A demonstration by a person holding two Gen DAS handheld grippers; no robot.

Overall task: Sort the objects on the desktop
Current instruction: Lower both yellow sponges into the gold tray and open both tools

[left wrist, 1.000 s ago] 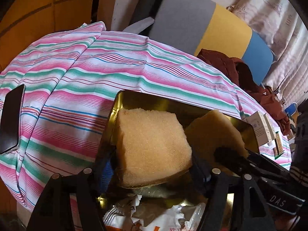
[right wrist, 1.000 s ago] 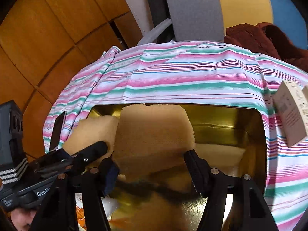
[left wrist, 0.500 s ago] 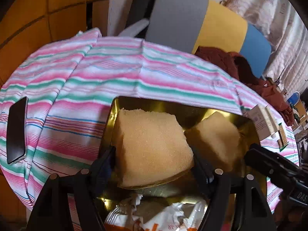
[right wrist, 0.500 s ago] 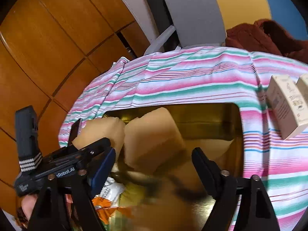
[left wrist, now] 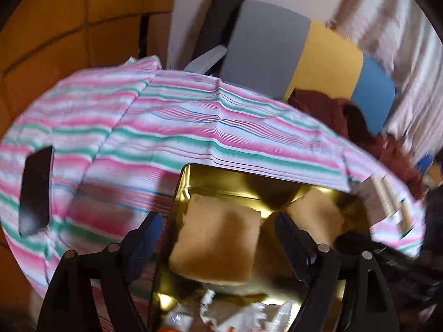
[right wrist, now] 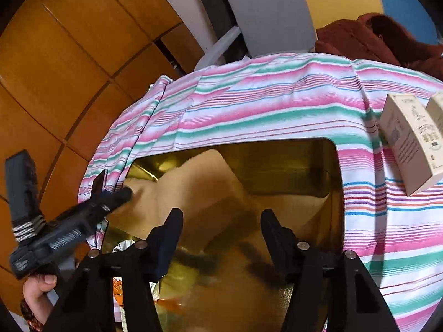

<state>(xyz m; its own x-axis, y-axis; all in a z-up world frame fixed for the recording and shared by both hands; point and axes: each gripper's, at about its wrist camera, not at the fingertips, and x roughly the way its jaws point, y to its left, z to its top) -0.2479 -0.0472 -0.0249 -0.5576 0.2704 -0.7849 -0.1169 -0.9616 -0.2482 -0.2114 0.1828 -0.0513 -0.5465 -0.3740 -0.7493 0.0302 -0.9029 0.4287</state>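
A gold tin sits on the striped tablecloth. Two tan sponges lie inside it. In the left wrist view the nearer sponge rests on the tin's contents. My left gripper hangs over it with its jaws opening wide, and neither pad touches it. Its left finger is outside the tin wall. The second sponge lies further right. In the right wrist view my right gripper hovers above the tin. Its jaws are closing with nothing pressed between them, and a sponge lies beyond its fingertips.
Crumpled snack wrappers fill the tin's near end. A black phone lies on the cloth at the left. Small cream boxes stand right of the tin. A chair and a dark red garment are behind the table. A hand holds the left gripper.
My left gripper's jaws spread and let go of the sponge, which now lies lower in the tin. My right gripper drew back from its sponge and its jaws narrowed.
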